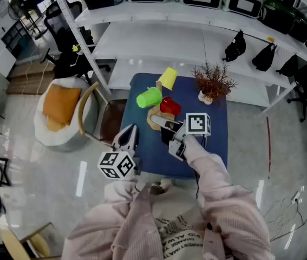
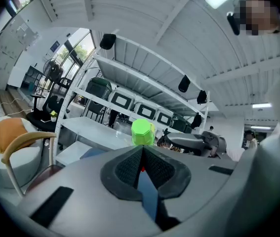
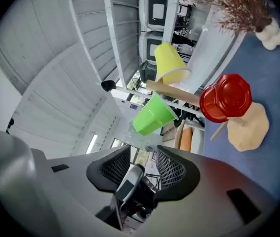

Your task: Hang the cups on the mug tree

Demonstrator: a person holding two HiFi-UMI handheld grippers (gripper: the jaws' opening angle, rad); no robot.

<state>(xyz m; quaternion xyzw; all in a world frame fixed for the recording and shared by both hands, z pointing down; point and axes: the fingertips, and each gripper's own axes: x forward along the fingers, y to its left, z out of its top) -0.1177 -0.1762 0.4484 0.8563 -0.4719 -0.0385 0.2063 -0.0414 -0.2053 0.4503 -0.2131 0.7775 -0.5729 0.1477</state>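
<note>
A wooden mug tree (image 1: 156,121) stands on the blue table (image 1: 213,140). Three cups hang on it: green (image 1: 149,97), yellow (image 1: 168,77) and red (image 1: 169,105). My right gripper (image 1: 167,128) hovers just in front of the tree base, jaws apart with nothing between them. In the right gripper view (image 3: 143,164) the green cup (image 3: 153,115), yellow cup (image 3: 169,63) and red cup (image 3: 226,97) sit on the pegs above the wooden base (image 3: 248,125). My left gripper (image 1: 127,140) is at the table's front left edge, shut and empty (image 2: 142,154), facing the green cup (image 2: 142,132).
A dried twig plant (image 1: 214,83) in a white pot stands at the table's back right. A wooden chair (image 1: 96,112) and a white seat with an orange cushion (image 1: 61,104) are to the left. White shelving (image 1: 158,42) runs behind the table.
</note>
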